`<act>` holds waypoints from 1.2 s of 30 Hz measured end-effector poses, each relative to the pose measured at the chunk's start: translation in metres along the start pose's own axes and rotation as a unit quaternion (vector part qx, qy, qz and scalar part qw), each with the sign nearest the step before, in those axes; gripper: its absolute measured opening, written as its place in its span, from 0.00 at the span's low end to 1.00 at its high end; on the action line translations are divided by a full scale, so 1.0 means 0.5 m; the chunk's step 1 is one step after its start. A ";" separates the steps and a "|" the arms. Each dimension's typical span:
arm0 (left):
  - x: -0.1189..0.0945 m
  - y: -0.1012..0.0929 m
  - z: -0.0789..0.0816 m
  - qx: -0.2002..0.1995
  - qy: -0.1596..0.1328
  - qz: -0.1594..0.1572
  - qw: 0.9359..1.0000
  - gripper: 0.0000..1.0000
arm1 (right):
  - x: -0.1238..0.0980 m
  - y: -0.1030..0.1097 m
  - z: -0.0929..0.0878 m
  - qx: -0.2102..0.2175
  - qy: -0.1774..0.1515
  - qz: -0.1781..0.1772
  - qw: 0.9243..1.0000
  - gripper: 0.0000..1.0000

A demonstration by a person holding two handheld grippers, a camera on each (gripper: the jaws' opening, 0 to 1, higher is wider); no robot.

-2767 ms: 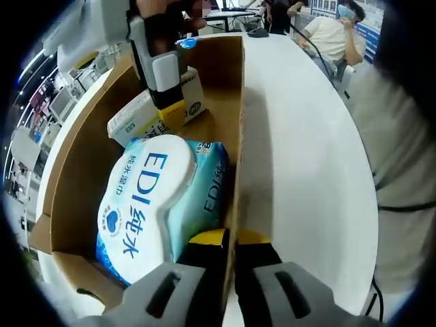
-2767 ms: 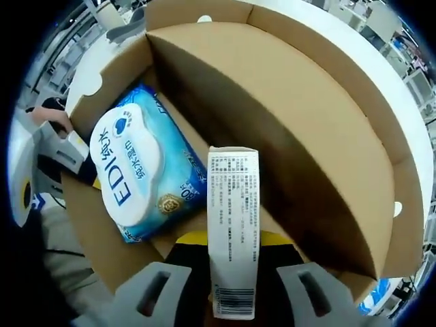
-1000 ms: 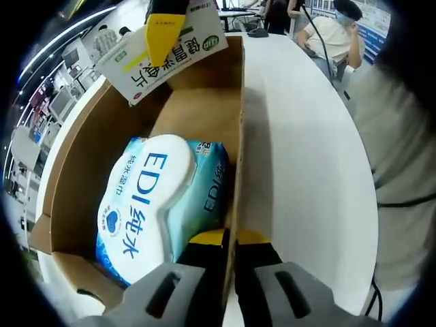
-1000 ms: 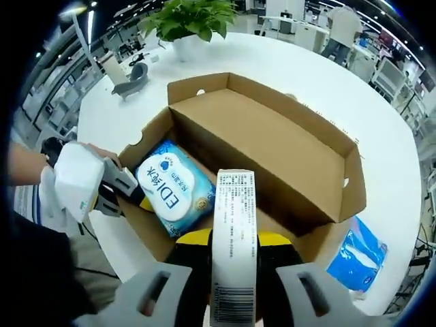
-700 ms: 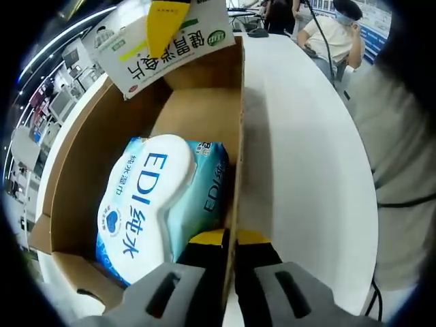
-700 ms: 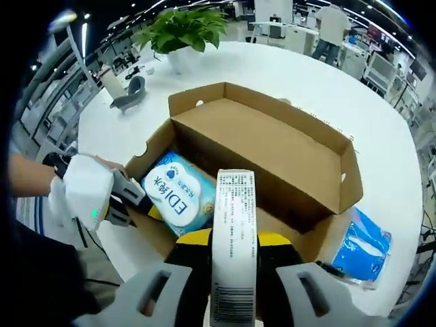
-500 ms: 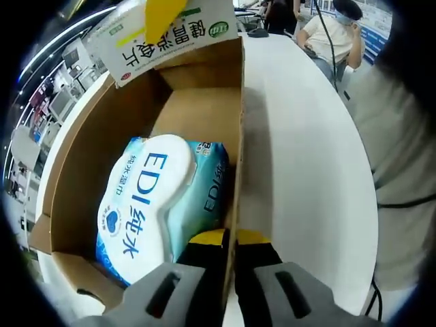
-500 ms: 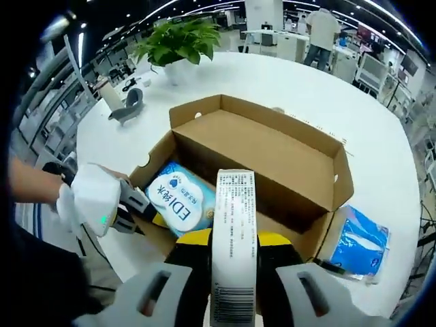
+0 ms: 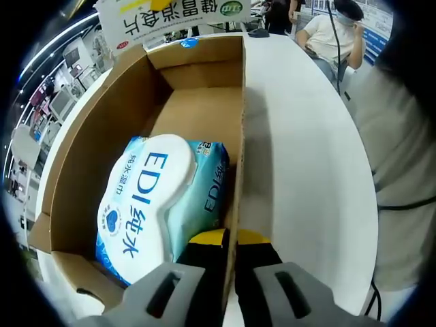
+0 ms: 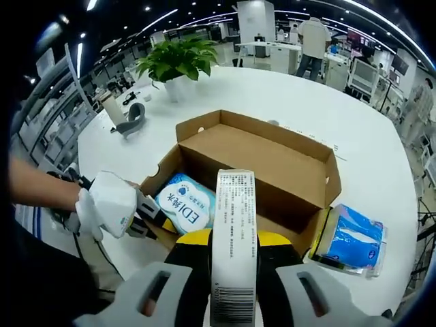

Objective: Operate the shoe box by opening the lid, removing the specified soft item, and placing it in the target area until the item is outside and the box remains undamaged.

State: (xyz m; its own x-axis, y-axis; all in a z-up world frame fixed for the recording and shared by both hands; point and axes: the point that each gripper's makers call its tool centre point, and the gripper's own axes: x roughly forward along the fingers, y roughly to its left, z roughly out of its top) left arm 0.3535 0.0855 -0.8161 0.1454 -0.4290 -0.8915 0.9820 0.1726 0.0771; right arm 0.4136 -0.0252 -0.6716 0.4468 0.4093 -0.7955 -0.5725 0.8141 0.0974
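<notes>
The open cardboard shoe box [image 9: 129,129] lies on a white table, its lid [image 10: 286,153] folded back. Inside lies a soft blue-and-white EDI wipes pack [image 9: 146,204] [image 10: 182,206]. My left gripper [image 9: 231,240] is shut on the box's near side wall; in the right gripper view a gloved hand holds that left gripper [image 10: 151,216] at the box's left corner. My right gripper [image 10: 233,240] is shut on a white printed carton [image 10: 233,231], held high above the box. That carton [image 9: 174,17] hangs over the box's far end.
A blue soft pack [image 10: 352,242] lies on the table right of the box. A potted plant [image 10: 178,58] and a tape dispenser [image 10: 133,112] stand on the table's far left. A seated person [image 9: 334,30] is past the table's far end.
My right gripper has lifted the white carton out of the box and raised it well above it. The left gripper keeps its hold on the box wall.
</notes>
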 end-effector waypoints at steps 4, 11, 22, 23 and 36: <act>0.001 0.000 0.000 0.000 0.000 0.000 1.000 0.02 | -0.011 0.003 0.009 0.007 -0.015 0.005 1.000 0.19; 0.001 0.000 0.000 0.001 0.000 0.000 1.000 0.02 | -0.026 0.000 0.007 0.006 -0.019 0.000 1.000 0.19; 0.000 0.000 0.001 0.002 -0.001 0.000 1.000 0.02 | -0.049 -0.014 -0.017 0.015 -0.015 -0.001 1.000 0.19; 0.000 0.000 0.000 0.002 0.000 0.000 1.000 0.02 | -0.051 -0.016 -0.018 0.015 -0.014 -0.002 1.000 0.19; 0.000 0.000 0.000 0.002 -0.001 0.000 1.000 0.02 | -0.085 -0.073 -0.045 0.042 -0.024 -0.030 0.998 0.19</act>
State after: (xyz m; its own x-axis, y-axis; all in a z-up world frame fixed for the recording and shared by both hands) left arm 0.3535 0.0855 -0.8159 0.1455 -0.4302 -0.8909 0.9826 0.1682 0.0792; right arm 0.4003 -0.0815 -0.6549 0.5115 0.3766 -0.7723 -0.4848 0.8686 0.1025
